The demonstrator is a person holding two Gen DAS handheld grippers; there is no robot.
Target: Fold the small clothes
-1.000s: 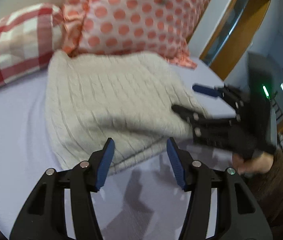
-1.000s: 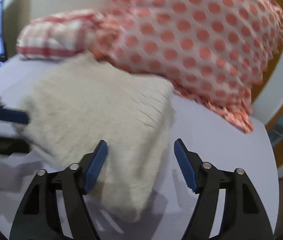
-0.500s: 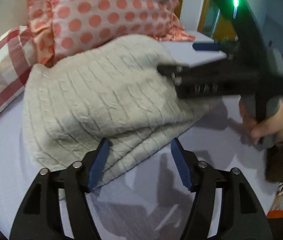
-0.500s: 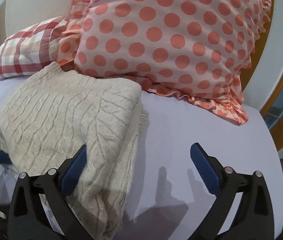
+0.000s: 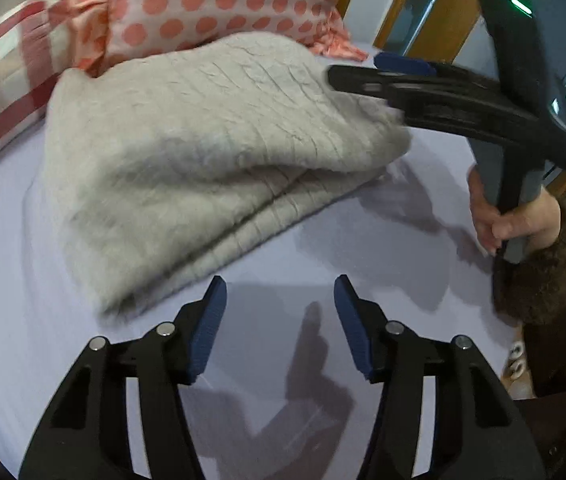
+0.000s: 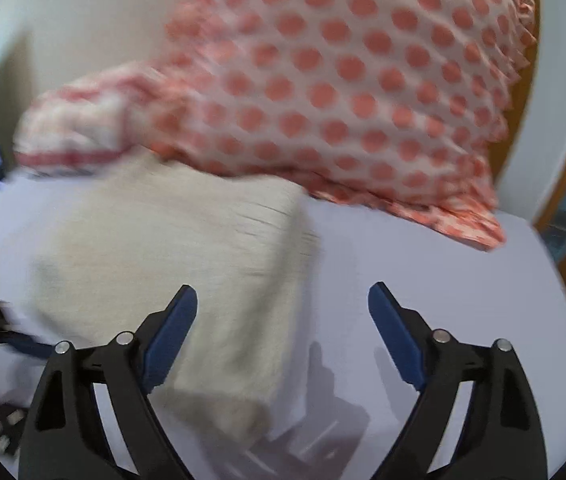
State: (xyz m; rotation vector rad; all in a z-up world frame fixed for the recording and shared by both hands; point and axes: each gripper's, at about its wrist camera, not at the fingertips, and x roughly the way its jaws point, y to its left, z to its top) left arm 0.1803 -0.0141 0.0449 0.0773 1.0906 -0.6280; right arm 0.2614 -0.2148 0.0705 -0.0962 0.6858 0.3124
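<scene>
Bed point(image 5: 11, 240), lilac sheet: cream knit sweater point(image 5: 203, 140) lies folded against the dotted pillow point(image 5: 223, 4). Fold looks finished; judged next move: tidy edges or fetch another garment. Right gripper point(image 6: 283, 332) fingers spread, nothing between, just closed slightly. Left gripper point(image 5: 280, 320) fingers half spread, empty, also just narrowed; a second ago they straddled the sweater's hem.

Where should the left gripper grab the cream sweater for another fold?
Probably the near corner of the cream sweater, from the front, low along the sheet. The layered edges lie open there, and the open left gripper already faces it.
</scene>
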